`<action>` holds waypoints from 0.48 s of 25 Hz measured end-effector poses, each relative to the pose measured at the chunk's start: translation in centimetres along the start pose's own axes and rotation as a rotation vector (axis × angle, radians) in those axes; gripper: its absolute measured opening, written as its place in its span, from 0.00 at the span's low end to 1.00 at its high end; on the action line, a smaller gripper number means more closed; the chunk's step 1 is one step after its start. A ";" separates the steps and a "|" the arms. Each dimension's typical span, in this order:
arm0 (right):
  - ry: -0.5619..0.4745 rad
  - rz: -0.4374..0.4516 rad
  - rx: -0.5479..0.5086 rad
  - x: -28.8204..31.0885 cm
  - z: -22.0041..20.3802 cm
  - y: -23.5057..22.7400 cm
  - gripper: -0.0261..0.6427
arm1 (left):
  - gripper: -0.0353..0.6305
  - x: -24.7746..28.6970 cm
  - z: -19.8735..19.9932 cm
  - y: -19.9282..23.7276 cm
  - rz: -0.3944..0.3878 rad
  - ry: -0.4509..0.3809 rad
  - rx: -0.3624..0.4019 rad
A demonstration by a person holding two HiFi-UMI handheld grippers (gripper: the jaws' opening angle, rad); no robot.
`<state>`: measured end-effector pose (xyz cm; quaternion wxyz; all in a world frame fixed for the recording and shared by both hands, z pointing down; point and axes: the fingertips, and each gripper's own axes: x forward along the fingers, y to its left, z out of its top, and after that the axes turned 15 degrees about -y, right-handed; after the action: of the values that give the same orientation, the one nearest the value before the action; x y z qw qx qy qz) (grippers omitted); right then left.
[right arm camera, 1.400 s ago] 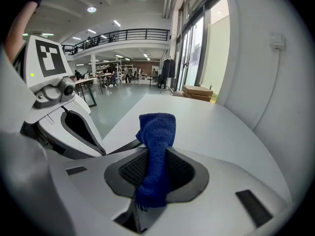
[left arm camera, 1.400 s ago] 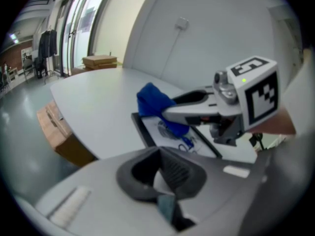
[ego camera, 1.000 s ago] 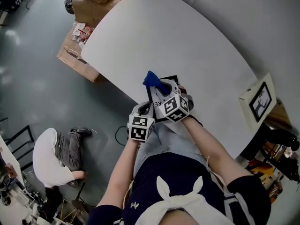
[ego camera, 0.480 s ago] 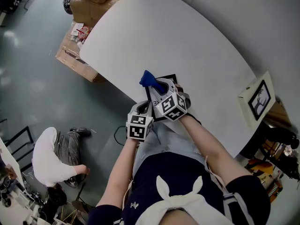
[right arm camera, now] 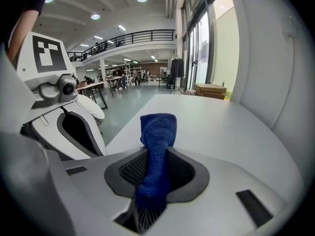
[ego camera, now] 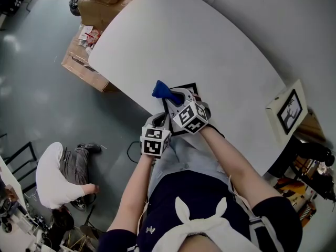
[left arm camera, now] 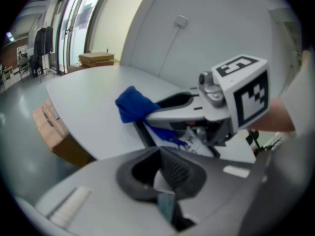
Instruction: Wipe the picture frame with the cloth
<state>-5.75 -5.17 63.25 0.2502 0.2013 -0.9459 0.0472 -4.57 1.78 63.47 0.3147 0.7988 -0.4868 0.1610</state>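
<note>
Cloth (right arm camera: 156, 132) is clamped in my right tool (right arm camera: 155, 166) for wiping the picture frame (ego camera: 188, 86), which lies at the near desk (ego camera: 210, 41) edge. My left tool (left arm camera: 160, 176), jaws together, seems to pinch its rim, to steady it.

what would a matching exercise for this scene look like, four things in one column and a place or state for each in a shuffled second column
Things
1. blue cloth
2. black picture frame
3. cardboard boxes
4. white-framed picture

Places or states
a. on the floor beside the table's far-left edge
b. clamped between the right gripper's jaws
c. at the table's right edge
d. lying at the table's near edge, close to the person

Pairs: 1-b, 2-d, 3-a, 4-c
</note>
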 end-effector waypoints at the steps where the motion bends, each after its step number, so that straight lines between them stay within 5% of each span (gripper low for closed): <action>1: -0.001 0.002 0.004 0.0 0.0 0.0 0.17 | 0.06 0.0 0.0 0.0 -0.001 0.001 -0.001; 12: 0.003 0.046 0.030 0.2 0.0 0.5 0.17 | 0.06 0.0 -0.1 0.0 -0.004 0.004 -0.005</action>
<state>-6.14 -4.77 63.32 0.2476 0.1829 -0.9490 0.0677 -4.58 1.82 63.56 0.3181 0.7987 -0.4848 0.1608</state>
